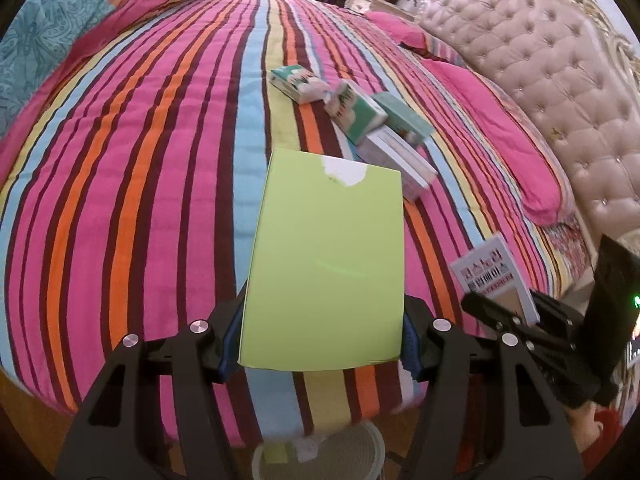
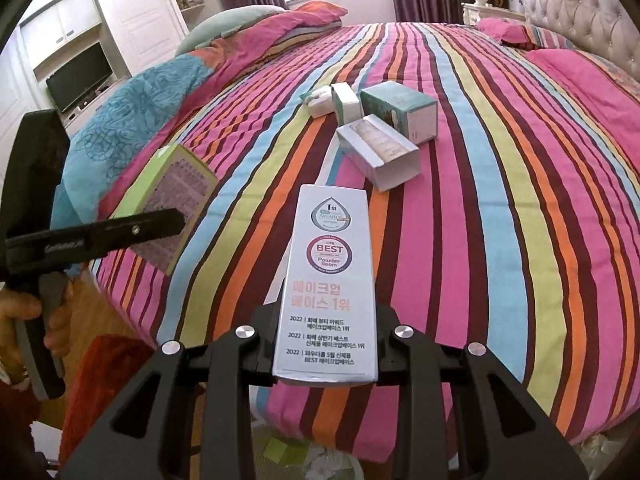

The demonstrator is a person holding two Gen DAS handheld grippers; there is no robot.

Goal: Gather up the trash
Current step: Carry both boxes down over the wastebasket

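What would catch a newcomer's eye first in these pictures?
The striped bedspread fills both views. The left hand-held gripper clamps a lime-green box and the right hand-held gripper a silver cosmetics box, both above a bin. More small boxes lie mid-bed.

The green box hides the bed's near edge behind it. Below, a basket is cut off by the frame's bottom, its contents blurred (perhaps paper scraps). Fine print on the white box is too small to read.
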